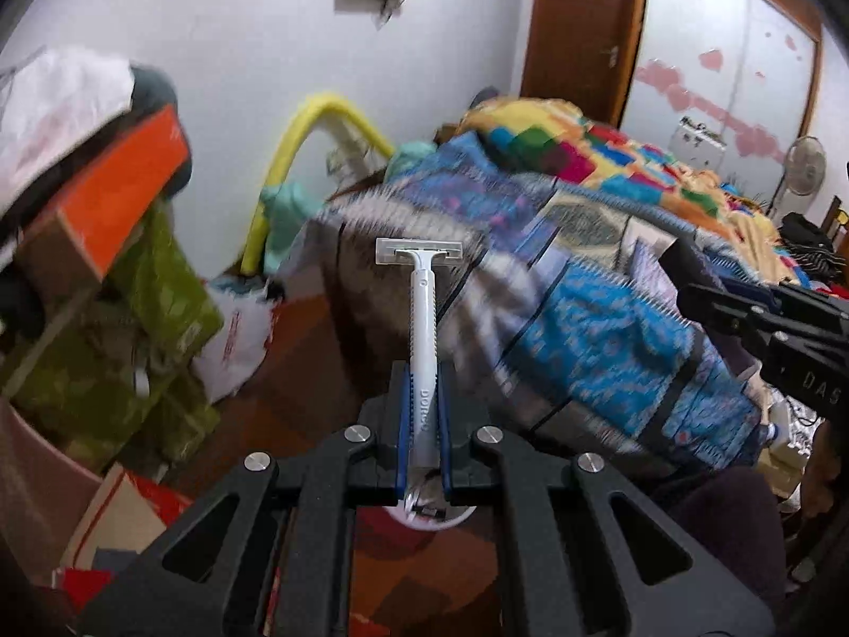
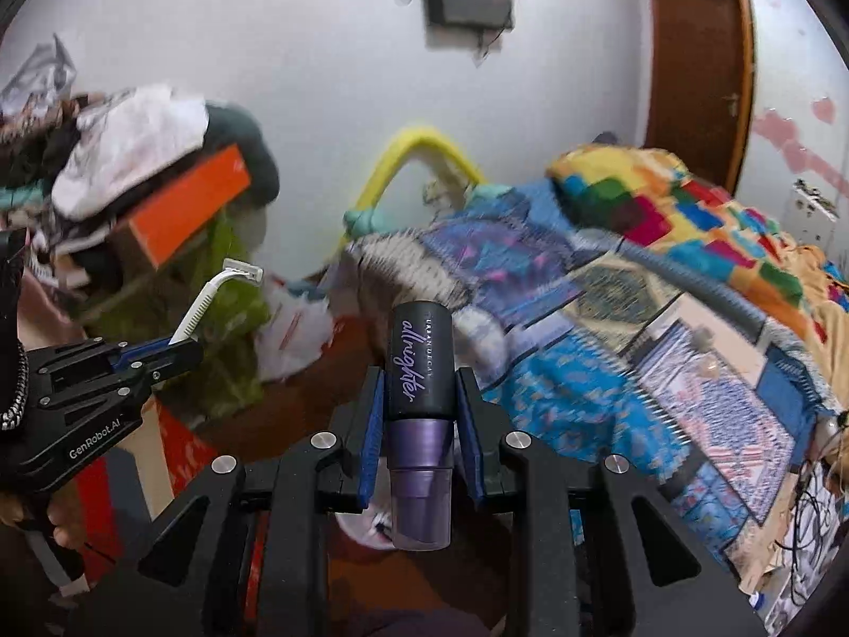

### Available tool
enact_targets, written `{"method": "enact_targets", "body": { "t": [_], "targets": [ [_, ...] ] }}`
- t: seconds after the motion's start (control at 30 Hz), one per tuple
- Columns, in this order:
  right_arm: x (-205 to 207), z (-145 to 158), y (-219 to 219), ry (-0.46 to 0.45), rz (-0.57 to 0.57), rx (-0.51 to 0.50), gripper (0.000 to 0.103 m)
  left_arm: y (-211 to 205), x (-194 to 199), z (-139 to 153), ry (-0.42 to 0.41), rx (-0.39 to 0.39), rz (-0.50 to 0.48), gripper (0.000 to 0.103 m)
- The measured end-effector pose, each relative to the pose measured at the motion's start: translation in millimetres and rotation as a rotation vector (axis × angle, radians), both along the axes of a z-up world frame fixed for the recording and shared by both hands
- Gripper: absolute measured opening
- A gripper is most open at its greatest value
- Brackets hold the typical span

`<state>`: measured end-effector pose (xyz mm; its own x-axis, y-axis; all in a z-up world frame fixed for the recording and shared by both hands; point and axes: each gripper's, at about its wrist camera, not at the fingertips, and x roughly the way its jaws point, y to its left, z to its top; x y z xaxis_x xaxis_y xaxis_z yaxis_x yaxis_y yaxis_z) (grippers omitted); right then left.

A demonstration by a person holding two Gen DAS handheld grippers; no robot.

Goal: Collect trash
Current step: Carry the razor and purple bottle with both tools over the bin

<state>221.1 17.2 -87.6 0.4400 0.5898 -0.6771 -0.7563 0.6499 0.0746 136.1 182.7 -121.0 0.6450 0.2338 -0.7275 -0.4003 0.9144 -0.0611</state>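
My left gripper is shut on a white disposable razor, handle between the pads, blade head pointing away and up. The razor also shows in the right wrist view, held by the left gripper at the left. My right gripper is shut on a black and purple spray bottle marked "all nighter", held upright in the air. The right gripper's black body shows in the left wrist view at the right edge. Both are held above the floor beside a bed.
A bed with colourful blankets fills the right side. A cluttered pile with an orange box and green fabric stands at the left. A white plastic bag lies on the floor by a yellow tube. A white round rim shows below.
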Motion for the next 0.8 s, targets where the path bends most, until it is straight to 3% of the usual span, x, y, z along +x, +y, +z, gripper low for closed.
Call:
{"method": "enact_targets", "body": {
  "t": [0.2,0.43,0.67,0.8],
  "targets": [
    [4.0,-48.4,35.5,0.099,0.054,-0.104,0.024,28.6,-2.3,-62.7,0.117,-0.089,0.042,0.008],
    [16.8,-112.3,71.4,0.245,0.11,-0.241,0.024,39.6,14.0,-134.9,0.26,-0.141,0.051,0.008],
    [38.4,-175.7,100.3,0.371,0.113,-0.359,0.024,46.3,29.2,-177.6,0.332,-0.23,0.069,0.008],
    [41.6,-197.4,115.2,0.42,0.151,-0.386,0.024,51.6,33.4,-192.6,0.35,-0.301,0.087,0.008]
  ]
}}
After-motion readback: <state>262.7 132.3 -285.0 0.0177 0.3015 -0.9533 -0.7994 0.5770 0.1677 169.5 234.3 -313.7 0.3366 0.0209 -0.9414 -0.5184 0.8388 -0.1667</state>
